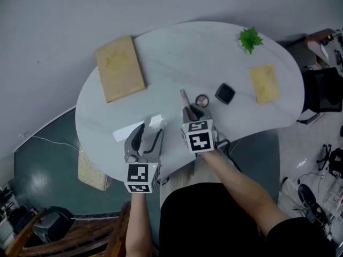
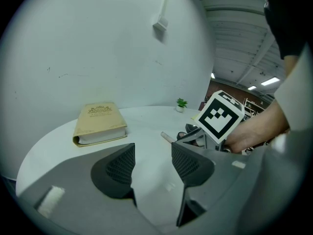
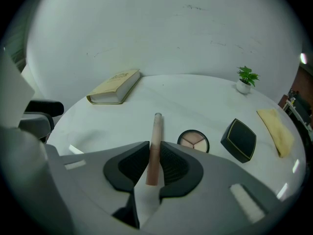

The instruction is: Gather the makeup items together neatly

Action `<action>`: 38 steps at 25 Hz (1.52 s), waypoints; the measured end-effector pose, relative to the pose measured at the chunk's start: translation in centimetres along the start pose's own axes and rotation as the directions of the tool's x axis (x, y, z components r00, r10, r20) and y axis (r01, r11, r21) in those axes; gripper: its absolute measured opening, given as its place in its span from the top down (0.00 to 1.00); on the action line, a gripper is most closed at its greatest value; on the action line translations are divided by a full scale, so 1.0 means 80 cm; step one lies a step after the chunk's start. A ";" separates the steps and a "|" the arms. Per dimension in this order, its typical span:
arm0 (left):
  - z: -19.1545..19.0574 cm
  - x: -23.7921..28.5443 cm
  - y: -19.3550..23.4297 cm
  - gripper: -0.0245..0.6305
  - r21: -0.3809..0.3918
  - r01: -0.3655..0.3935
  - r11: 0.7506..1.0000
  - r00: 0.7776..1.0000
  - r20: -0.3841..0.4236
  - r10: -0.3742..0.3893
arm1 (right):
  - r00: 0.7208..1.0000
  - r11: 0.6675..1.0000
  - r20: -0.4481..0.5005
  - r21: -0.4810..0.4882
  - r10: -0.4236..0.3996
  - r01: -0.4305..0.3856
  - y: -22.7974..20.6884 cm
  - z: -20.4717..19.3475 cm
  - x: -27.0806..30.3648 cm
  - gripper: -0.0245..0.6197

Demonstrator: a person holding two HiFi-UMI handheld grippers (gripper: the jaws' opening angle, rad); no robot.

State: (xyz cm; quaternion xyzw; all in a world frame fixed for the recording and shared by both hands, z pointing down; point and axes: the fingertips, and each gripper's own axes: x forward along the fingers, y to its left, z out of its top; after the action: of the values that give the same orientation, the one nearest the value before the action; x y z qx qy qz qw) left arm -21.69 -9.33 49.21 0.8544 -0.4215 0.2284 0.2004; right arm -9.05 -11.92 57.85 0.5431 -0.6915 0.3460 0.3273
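White oval surface (image 1: 177, 52) carries a tan book (image 1: 120, 68) at left; the left tool (image 2: 152, 165) hovers with jaws apart, empty. The right tool (image 3: 155, 153) clamps a pink makeup tube (image 3: 156, 131), just beside a round palette (image 3: 193, 140) and black compact (image 3: 239, 140).

The left gripper (image 2: 152, 163) hangs over a white table (image 2: 146, 119), jaws apart with nothing between them. Beyond it lies a tan book (image 2: 100, 124). Right of the book are a small plant (image 2: 181, 103) and the right gripper (image 2: 190, 133), from which a thin stick (image 2: 167, 137) pokes out toward the book.
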 end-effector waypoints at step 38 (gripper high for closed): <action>-0.006 -0.013 0.007 0.61 0.002 -0.024 1.000 1.000 0.006 0.024 | 1.000 1.000 0.014 -0.019 0.009 -0.009 0.005 0.003 0.005 0.84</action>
State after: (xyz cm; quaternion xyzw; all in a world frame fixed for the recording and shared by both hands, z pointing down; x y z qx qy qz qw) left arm -22.84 -8.75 49.09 0.8502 -0.4323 0.2286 0.1953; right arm -9.54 -12.21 58.00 0.5394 -0.6994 0.3372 0.3260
